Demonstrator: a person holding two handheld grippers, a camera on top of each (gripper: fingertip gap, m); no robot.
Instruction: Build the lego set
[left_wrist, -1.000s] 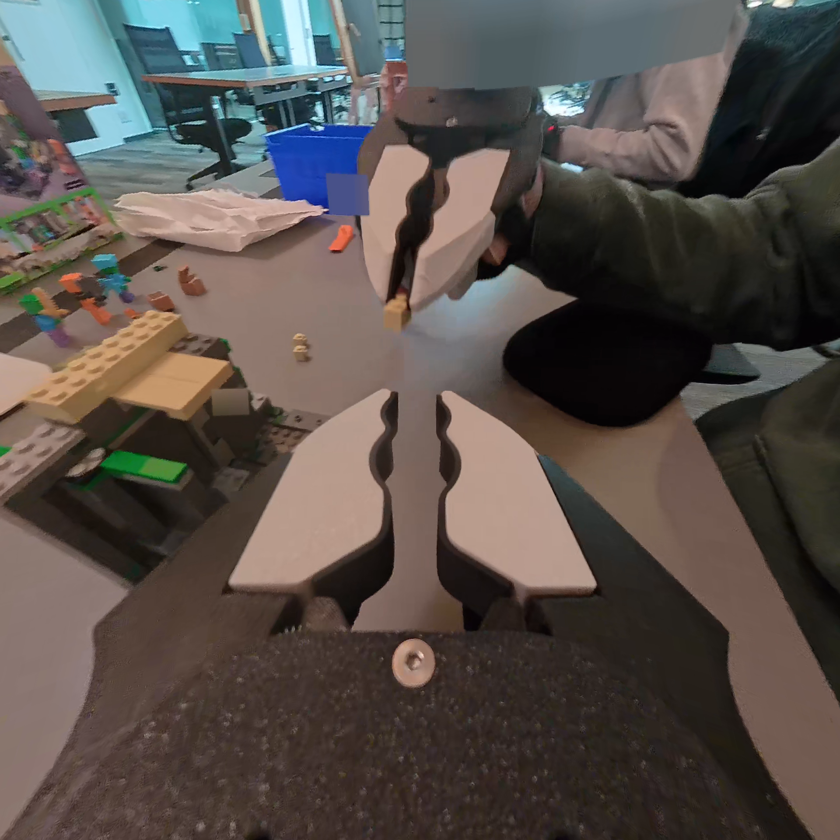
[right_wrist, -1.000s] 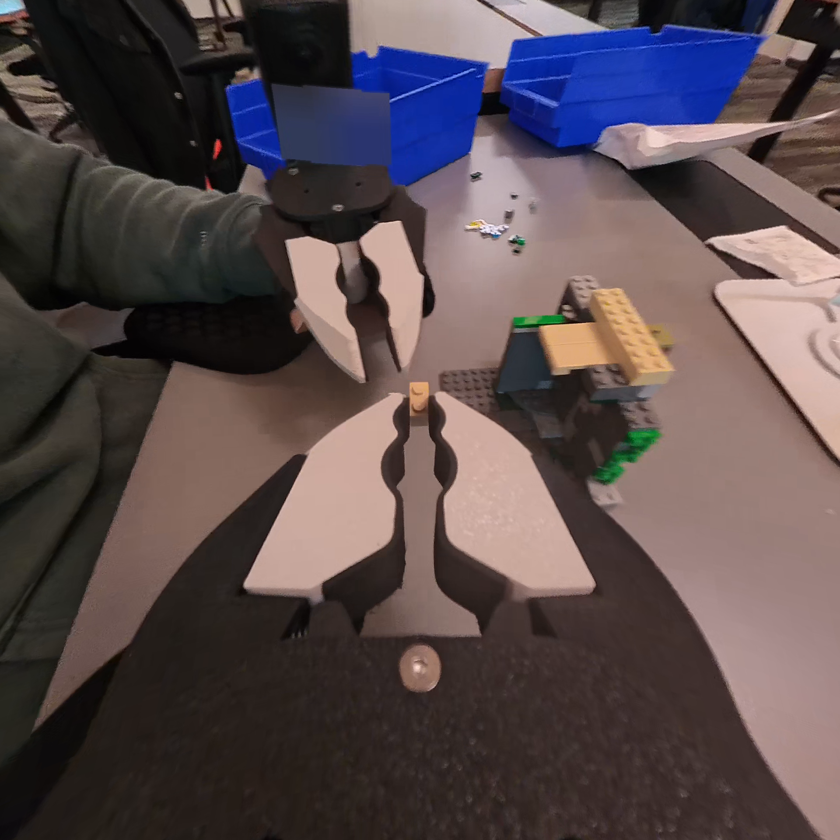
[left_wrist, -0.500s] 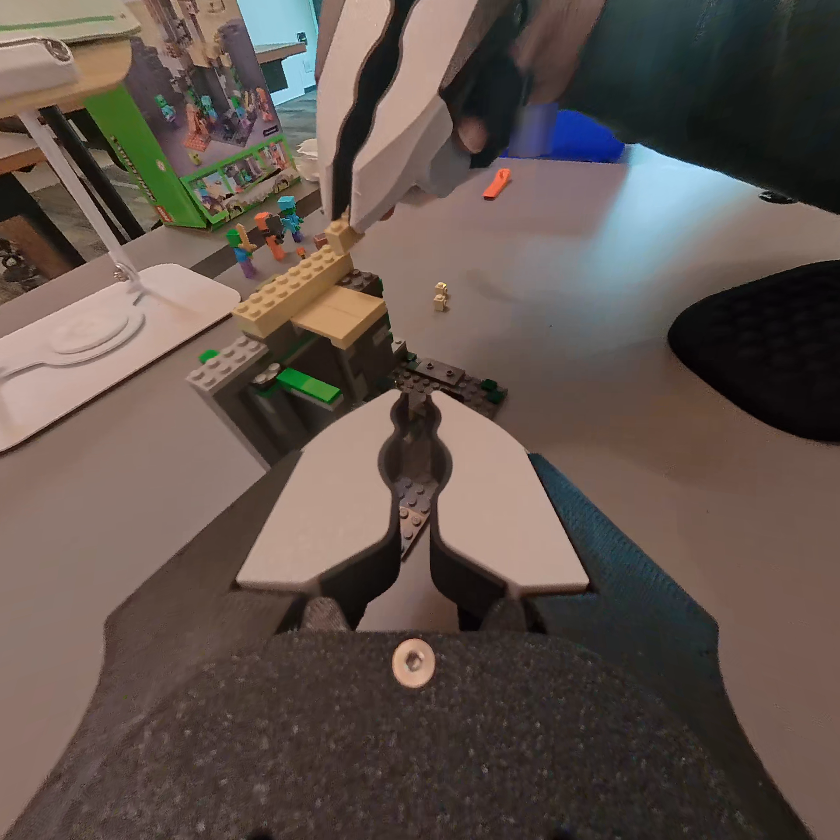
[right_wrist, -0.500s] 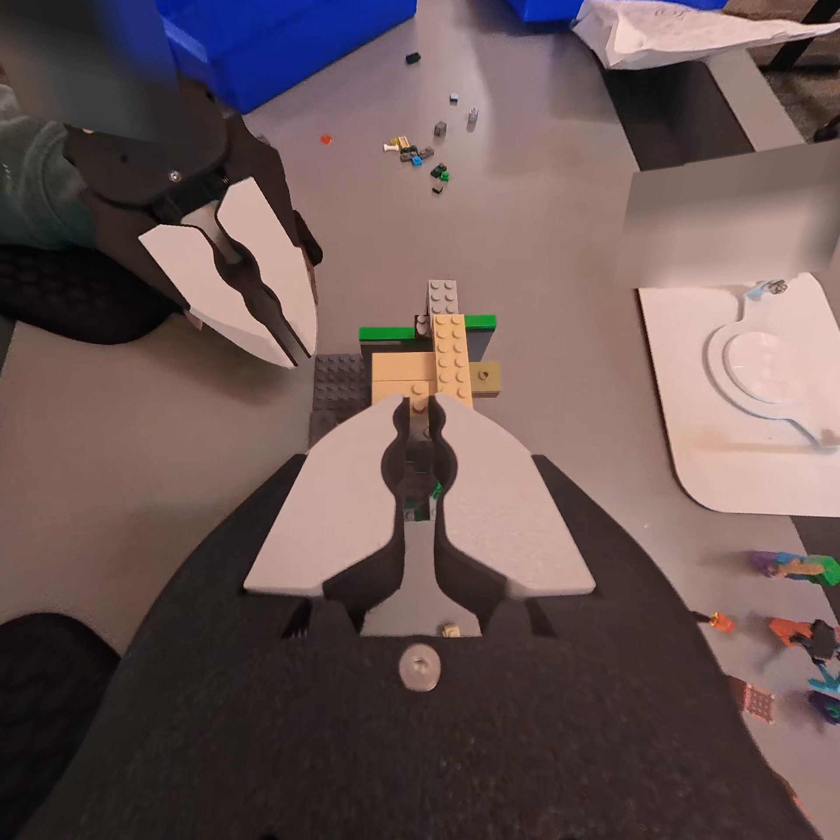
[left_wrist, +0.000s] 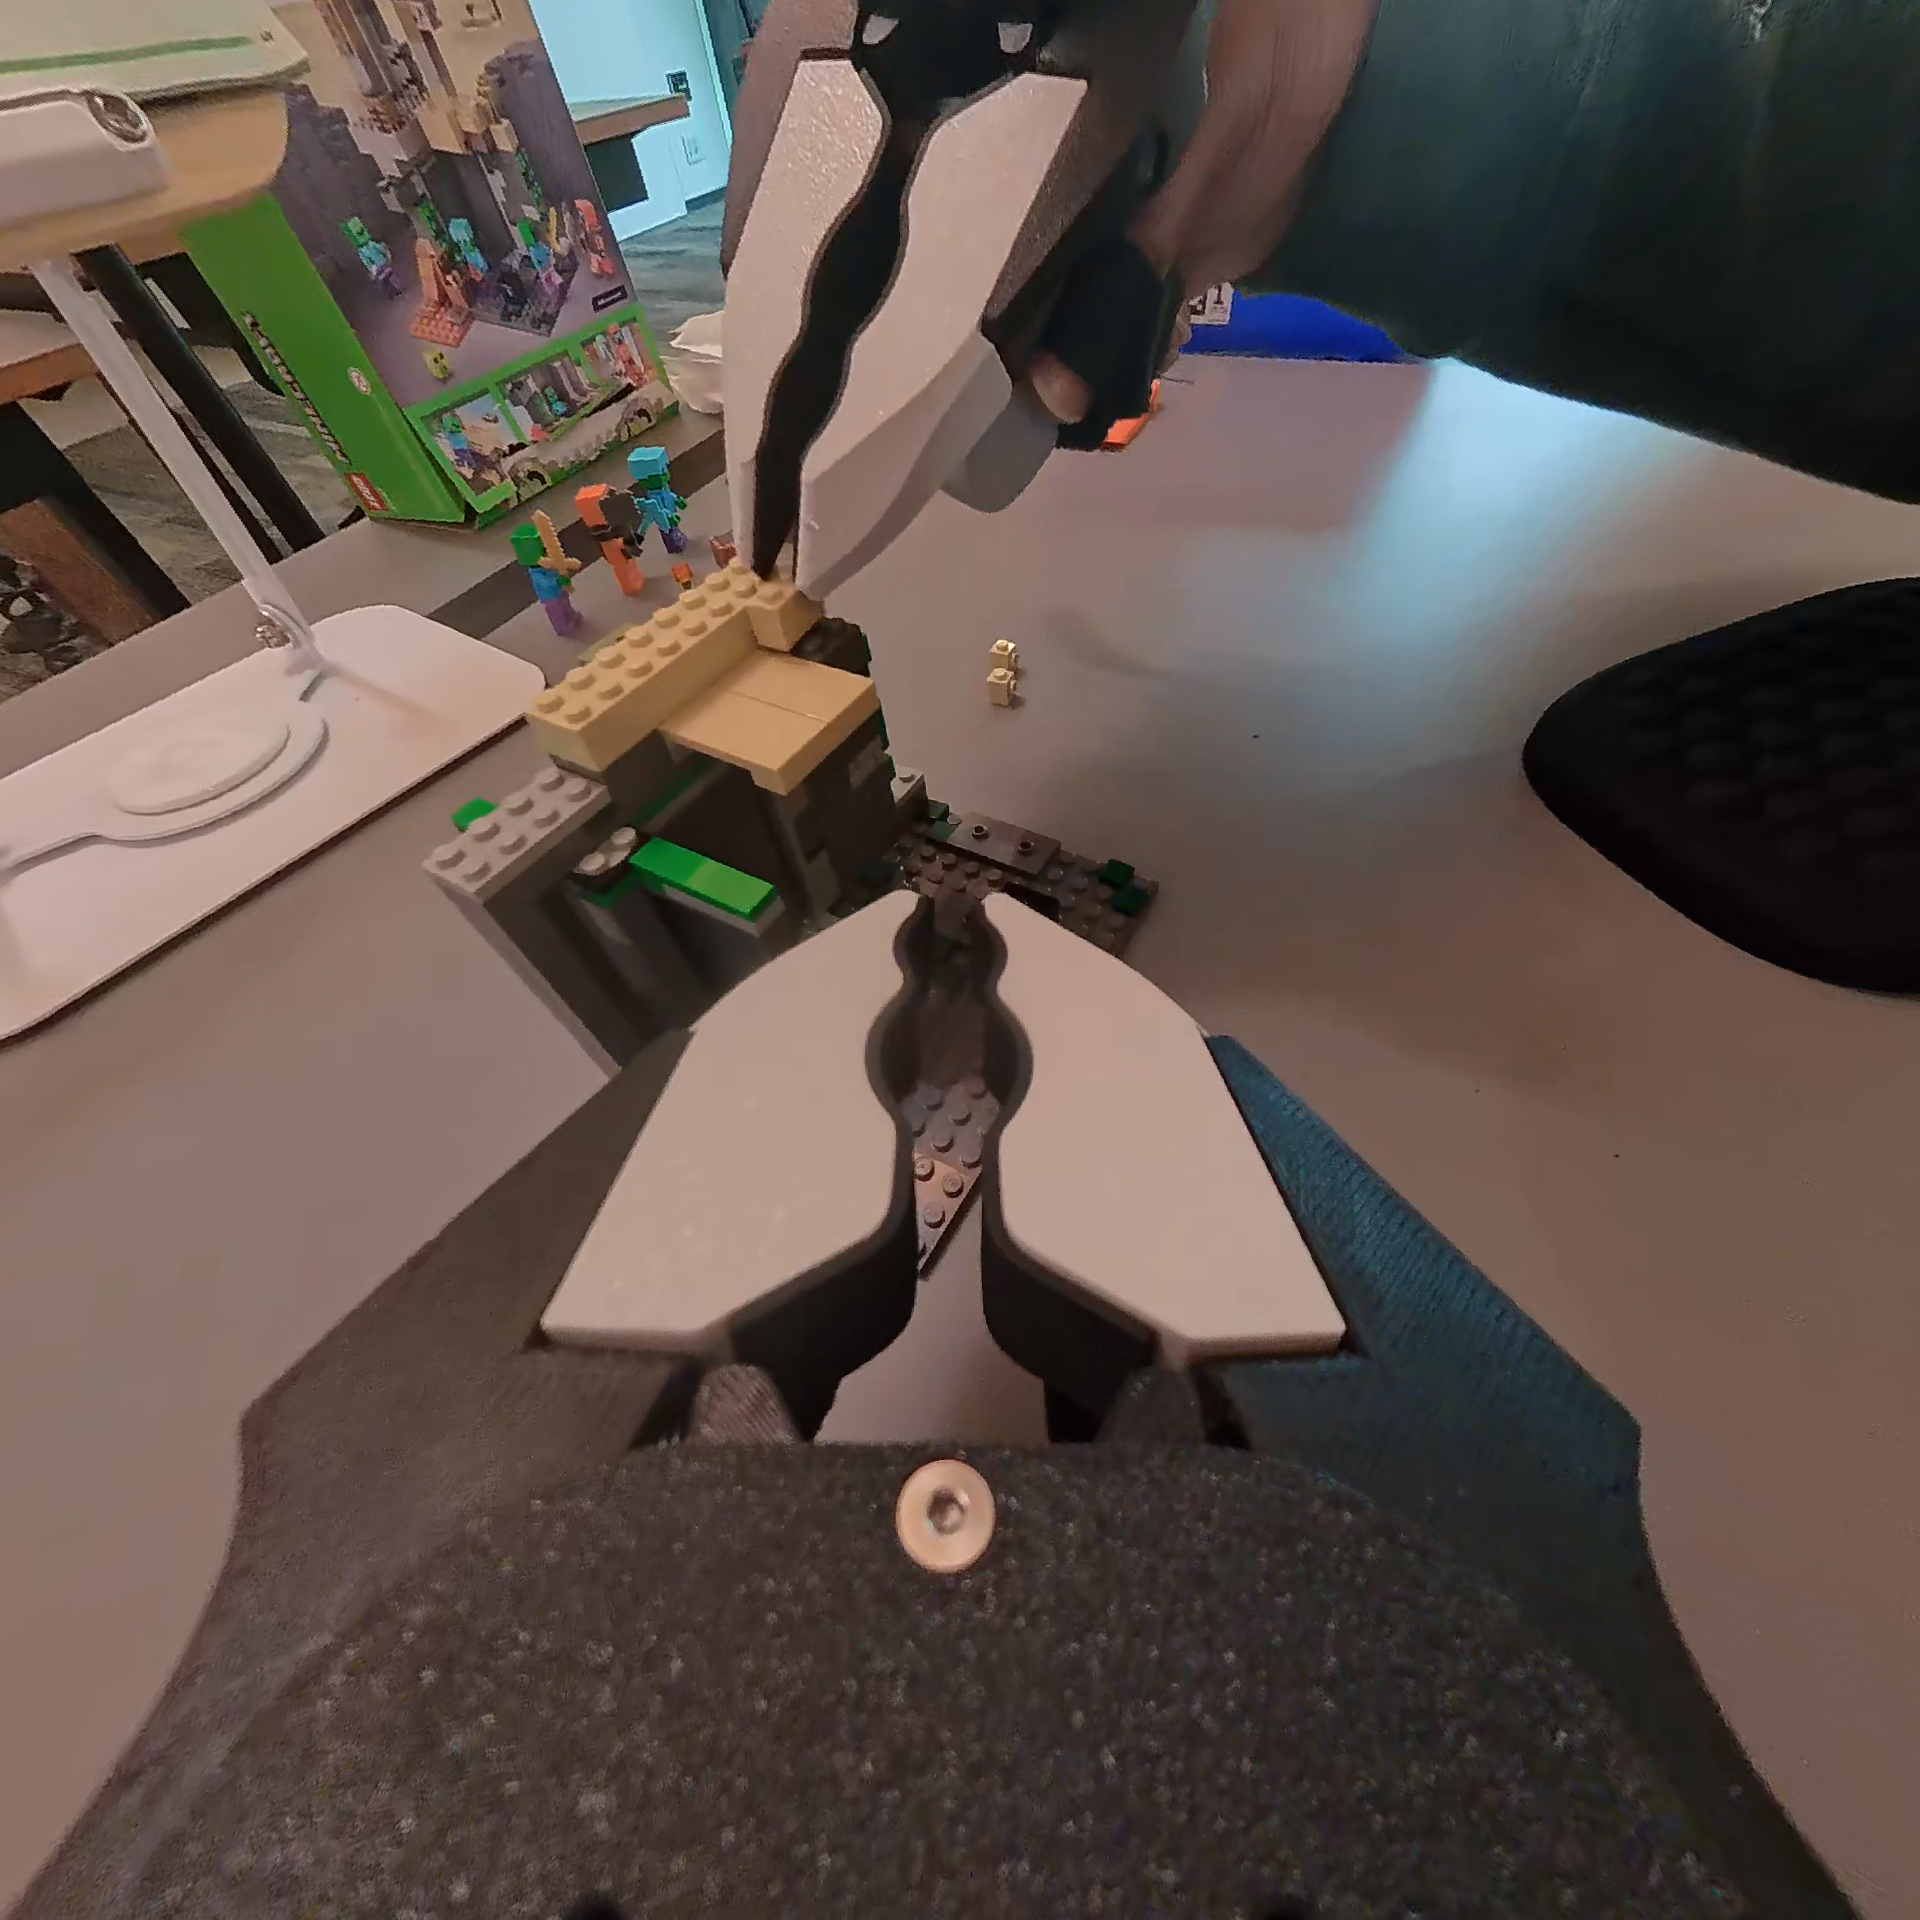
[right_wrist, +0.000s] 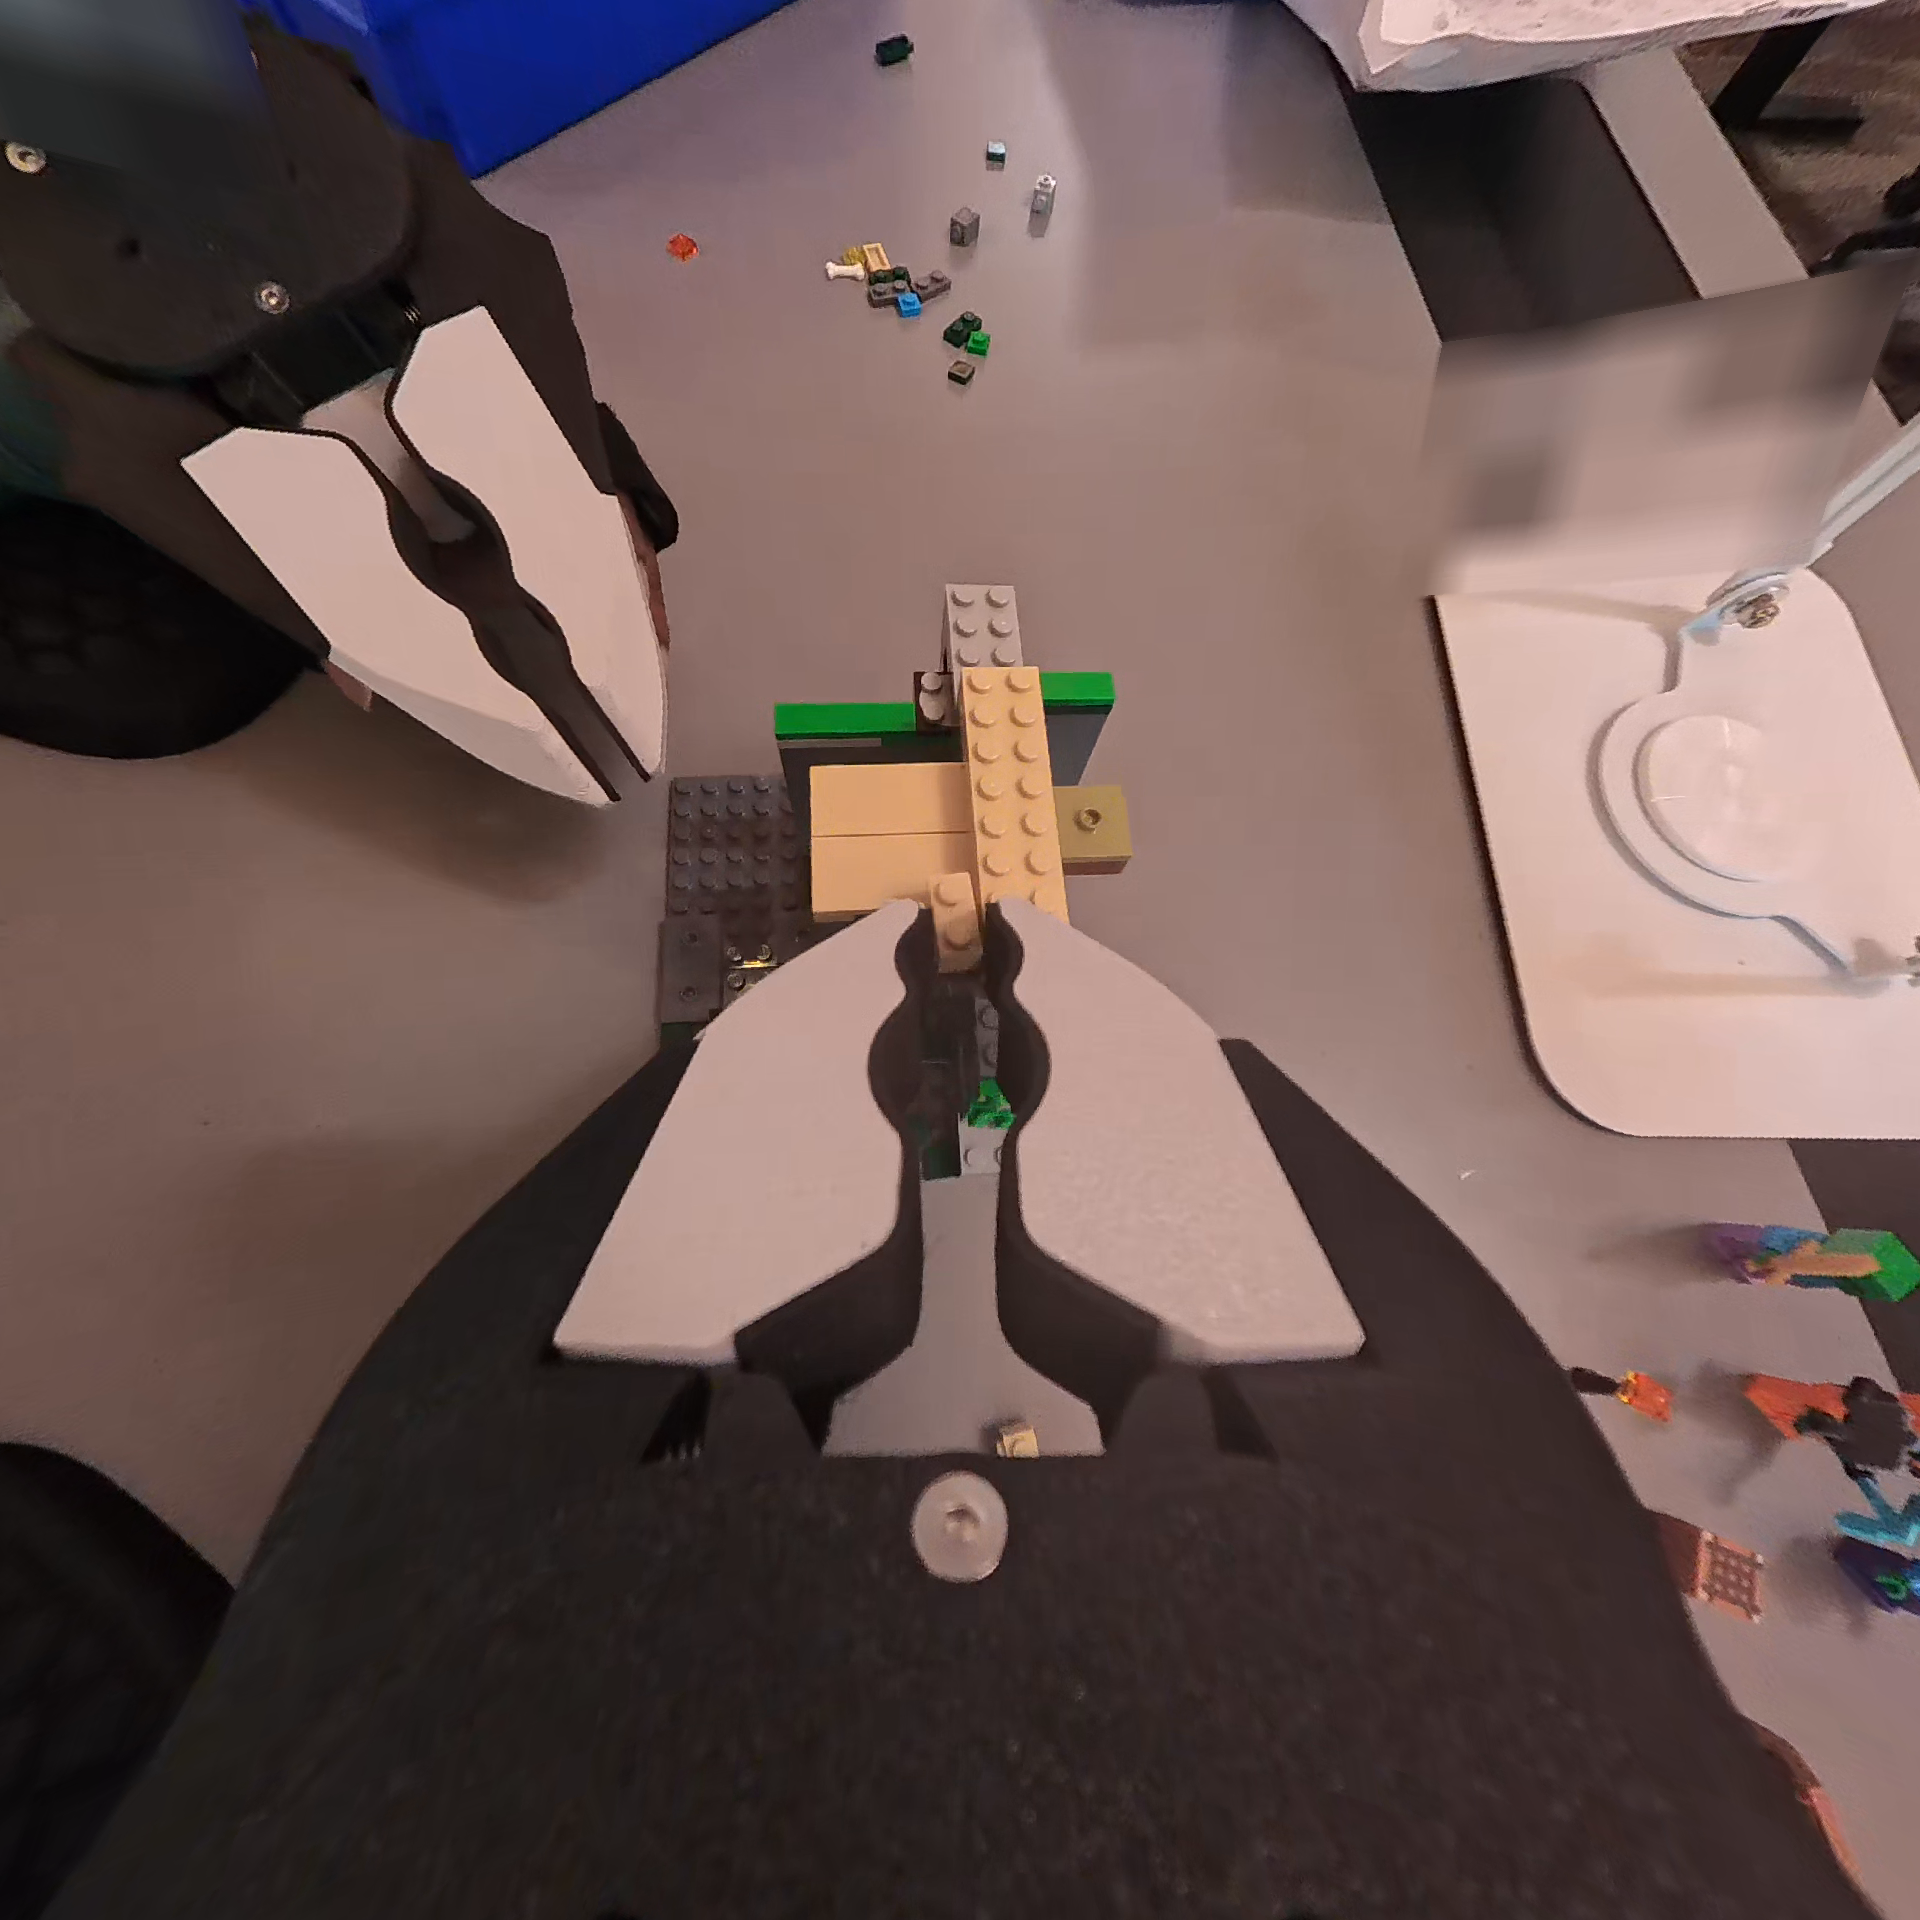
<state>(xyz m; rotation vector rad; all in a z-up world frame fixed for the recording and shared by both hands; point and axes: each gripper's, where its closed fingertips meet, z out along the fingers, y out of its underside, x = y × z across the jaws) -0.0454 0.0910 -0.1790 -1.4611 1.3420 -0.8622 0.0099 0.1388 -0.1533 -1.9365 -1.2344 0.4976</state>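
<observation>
Right gripper (right_wrist: 958, 906) pinched shut on a small tan brick (right_wrist: 954, 920), tips down on top of the lego build (right_wrist: 940, 821), brick pressed beside the long tan studded brick (right_wrist: 1010, 790). Left gripper (left_wrist: 948, 909) low over the dark grey baseplate (left_wrist: 1023, 868) at the build's near side, jaws almost together; whether gripping the plate, cannot tell. Build near the tabletop's middle. Loose small pieces (right_wrist: 914, 281) scattered toward the far edge, just short of a blue bin (right_wrist: 582, 62). White stand base (right_wrist: 1662, 831) to the build's right, well apart. Minifigures (left_wrist: 613, 540) standing behind the build, before a green set box (left_wrist: 447, 312) at the tabletop's edge. Two tiny tan pieces (left_wrist: 1001, 670) on bare tabletop beside the build. Orange piece (left_wrist: 1127, 428) partly hidden behind the right gripper's handle.
</observation>
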